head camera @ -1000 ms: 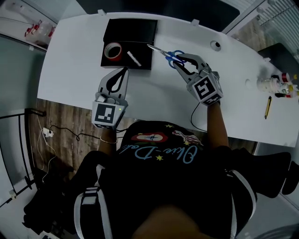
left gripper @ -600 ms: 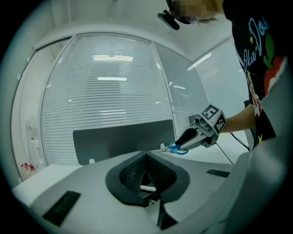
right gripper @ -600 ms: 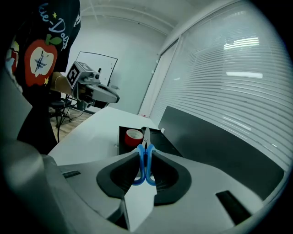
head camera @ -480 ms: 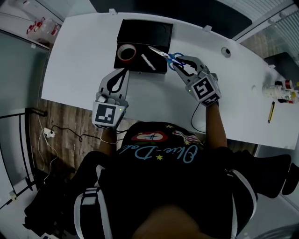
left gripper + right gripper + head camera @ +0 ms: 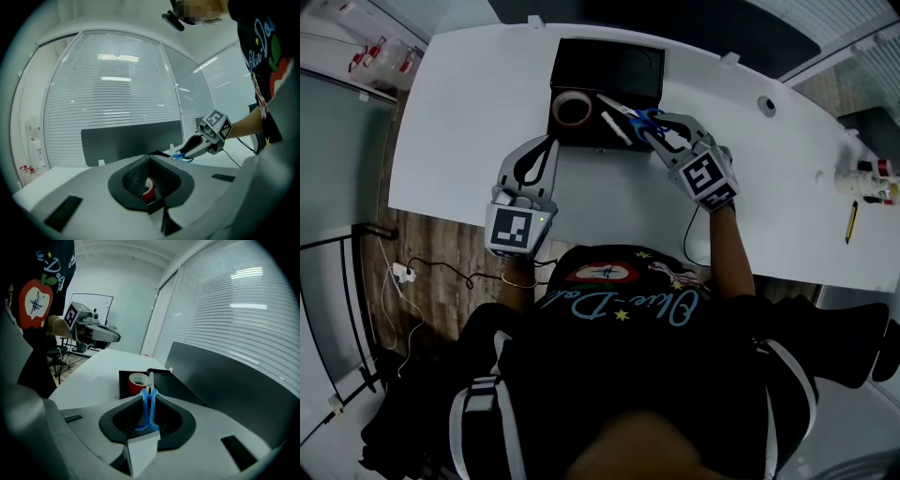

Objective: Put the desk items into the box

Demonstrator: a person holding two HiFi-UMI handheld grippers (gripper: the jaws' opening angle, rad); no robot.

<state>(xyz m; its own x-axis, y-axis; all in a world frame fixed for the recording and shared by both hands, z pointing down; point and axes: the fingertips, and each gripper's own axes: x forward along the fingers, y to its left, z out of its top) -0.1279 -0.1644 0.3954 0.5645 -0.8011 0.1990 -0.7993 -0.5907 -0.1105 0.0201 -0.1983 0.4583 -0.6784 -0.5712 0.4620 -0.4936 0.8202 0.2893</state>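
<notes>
One pair of scissors [image 5: 635, 113] (blue-handled) over box [image 5: 649, 62]

1. My shirt [image 5: 623, 302]: light-blue cursive lettering across the chest. From above it is upside down and too swirly for me to read with certainty.
2. My left gripper [image 5: 547, 142]: a black-and-white square code marker [image 5: 512, 230], no letters.
3. My right gripper [image 5: 662, 126]: the same kind of marker, no letters.

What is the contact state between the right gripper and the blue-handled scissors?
Touching. The right gripper view shows the right gripper with its jaws clamped on the blue handles of the scissors, whose blades stick out ahead.
</notes>
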